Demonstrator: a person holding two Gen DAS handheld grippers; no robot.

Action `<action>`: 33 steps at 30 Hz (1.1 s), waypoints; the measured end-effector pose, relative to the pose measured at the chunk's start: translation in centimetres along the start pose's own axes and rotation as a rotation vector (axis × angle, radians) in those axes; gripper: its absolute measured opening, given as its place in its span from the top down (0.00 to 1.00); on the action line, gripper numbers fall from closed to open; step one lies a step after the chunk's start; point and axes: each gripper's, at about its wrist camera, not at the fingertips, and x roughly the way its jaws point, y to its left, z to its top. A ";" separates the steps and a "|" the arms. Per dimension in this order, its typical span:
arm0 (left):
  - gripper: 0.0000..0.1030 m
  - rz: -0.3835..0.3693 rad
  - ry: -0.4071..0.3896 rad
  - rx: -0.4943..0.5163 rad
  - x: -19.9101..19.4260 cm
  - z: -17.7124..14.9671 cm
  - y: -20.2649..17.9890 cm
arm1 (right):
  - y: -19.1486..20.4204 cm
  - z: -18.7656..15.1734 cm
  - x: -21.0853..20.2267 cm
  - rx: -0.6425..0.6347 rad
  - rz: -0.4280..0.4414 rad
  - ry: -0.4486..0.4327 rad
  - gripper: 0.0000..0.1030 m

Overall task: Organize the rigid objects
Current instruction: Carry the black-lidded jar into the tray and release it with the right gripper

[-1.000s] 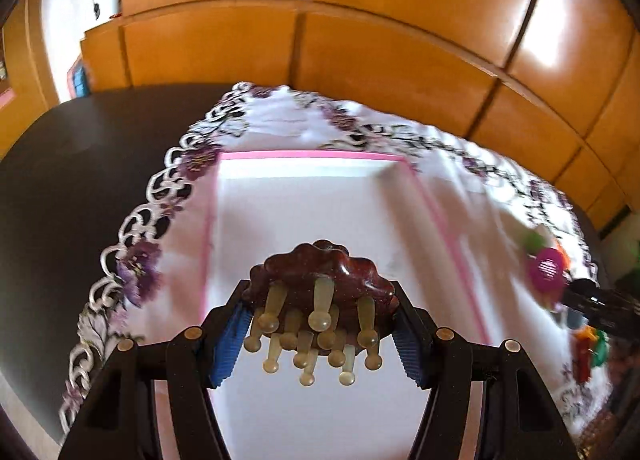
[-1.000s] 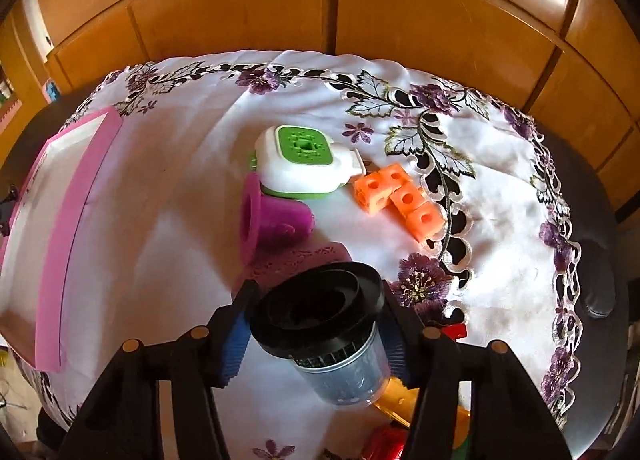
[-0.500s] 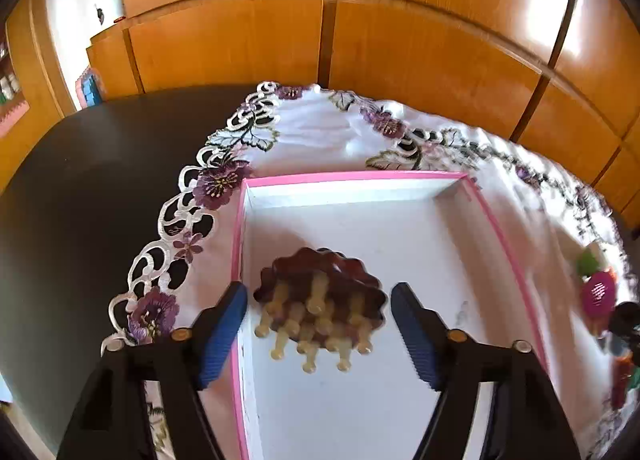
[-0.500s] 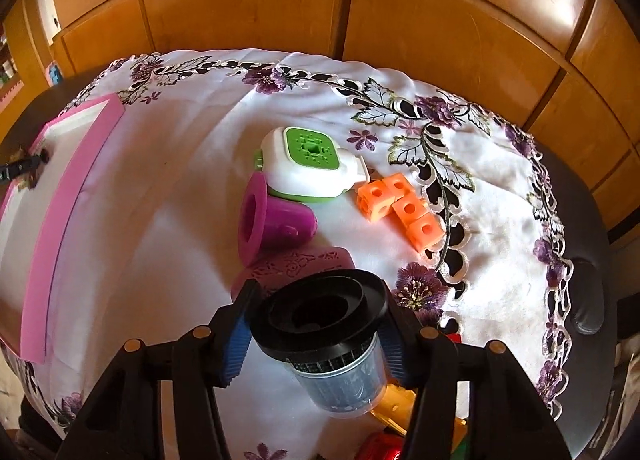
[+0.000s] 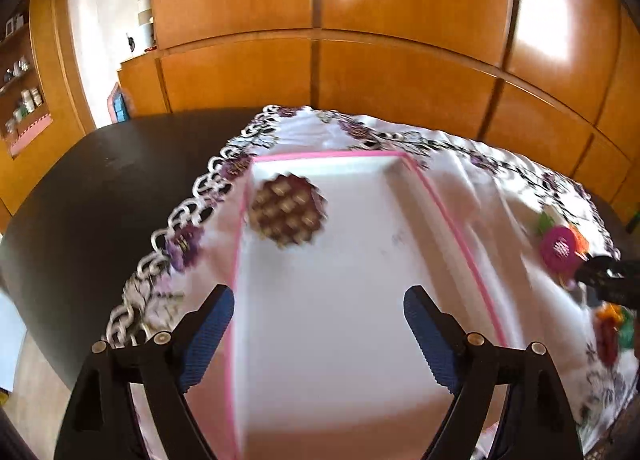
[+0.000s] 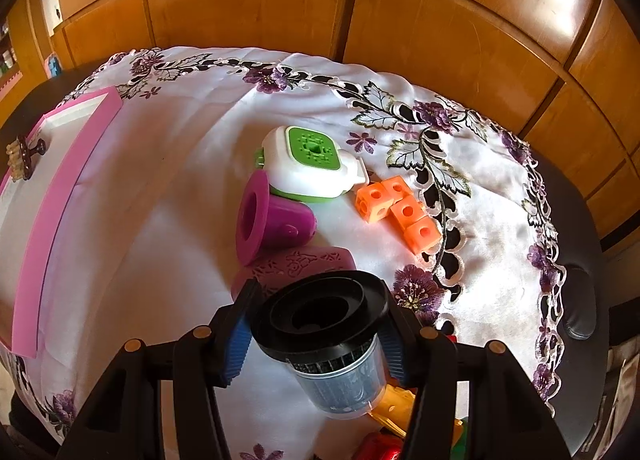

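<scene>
Left gripper (image 5: 316, 334) jaws opening, nothing between them; brown massage brush (image 5: 287, 215) lies in the pink-rimmed tray (image 5: 452, 219), far left corner. Right gripper (image 6: 314, 334) clamps the black-lidded jar (image 6: 326, 334) by its lid rim: light, stiff, probably slick-walled, so the rim suits.

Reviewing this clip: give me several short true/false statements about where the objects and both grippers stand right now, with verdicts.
1. The brown massager lies inside the pink-rimmed tray. True.
2. The left gripper is clamped on the massager. False: its fingers are opening, with nothing between them.
3. The right gripper holds a black-lidded clear container. True.
4. The orange cubes sit in the tray. False: they lie on the tablecloth.
5. The purple cup stands upright. False: it lies on its side.
</scene>
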 end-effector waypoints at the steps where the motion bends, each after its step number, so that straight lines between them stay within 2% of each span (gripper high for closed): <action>1: 0.15 -0.004 0.000 0.003 -0.3 -0.3 -0.4 | 0.0 0.0 0.0 -0.001 -0.001 -0.002 0.46; 8: 0.15 -0.001 -0.006 0.037 -1.9 -1.5 -2.8 | 0.1 0.1 -0.2 -0.006 0.003 -0.010 0.47; 14: 0.15 0.003 -0.028 0.032 -2.9 -1.6 -2.7 | -1.0 0.5 -1.7 0.060 0.047 -0.068 0.47; 20: 0.15 0.012 -0.034 0.016 -3.4 -1.9 -2.1 | -1.4 0.9 -3.3 0.117 0.165 -0.133 0.47; 23: 0.15 0.018 -0.030 -0.004 -3.4 -2.1 -1.3 | -1.0 1.1 -4.1 0.119 0.258 -0.161 0.47; 25: 0.15 0.024 -0.029 -0.018 -3.4 -2.3 -0.7 | -0.4 1.2 -4.2 0.111 0.314 -0.158 0.47; 33: 0.15 0.053 -0.019 -0.079 -3.3 -3.2 2.3 | 3.9 1.4 -5.0 0.055 0.400 -0.123 0.47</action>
